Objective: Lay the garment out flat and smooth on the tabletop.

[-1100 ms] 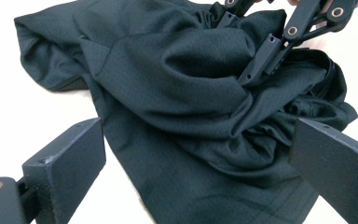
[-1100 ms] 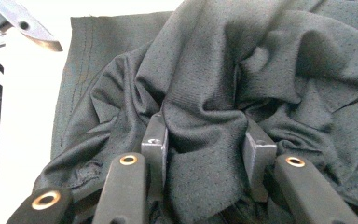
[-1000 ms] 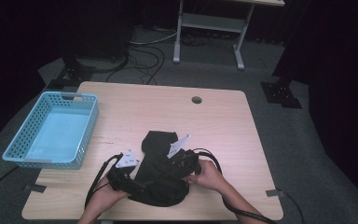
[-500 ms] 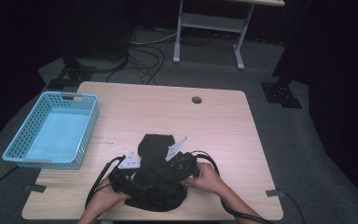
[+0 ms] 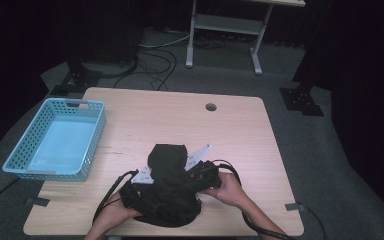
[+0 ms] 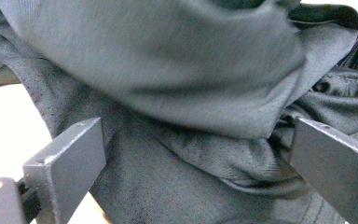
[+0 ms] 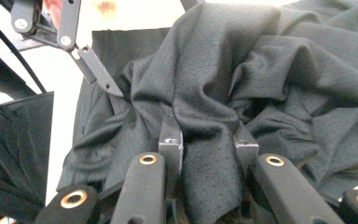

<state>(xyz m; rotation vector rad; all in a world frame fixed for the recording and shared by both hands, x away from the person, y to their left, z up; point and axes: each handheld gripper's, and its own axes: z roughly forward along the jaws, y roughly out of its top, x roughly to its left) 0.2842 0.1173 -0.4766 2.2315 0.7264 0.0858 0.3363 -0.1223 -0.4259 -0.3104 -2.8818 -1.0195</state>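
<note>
black garment [image 5: 167, 192] bunched at table's [image 5: 145, 115] near edge | soft, light, floppy mesh (likely slippery); best pinched at a thick fold | right gripper [image 7: 207, 140] just closing, pinching a fold | left gripper [image 6: 191, 154] spread around cloth

One black mesh garment [image 5: 167, 192] lies on one wooden table [image 5: 240, 135], with one blue perforated plastic basket [image 5: 60, 140] at the table's left edge. Two handheld grippers are counted, the left gripper [image 5: 142, 176] and the right gripper [image 5: 200, 167], each carried by one hand. The tabletop has one round cable hole [image 5: 210, 107].
</note>
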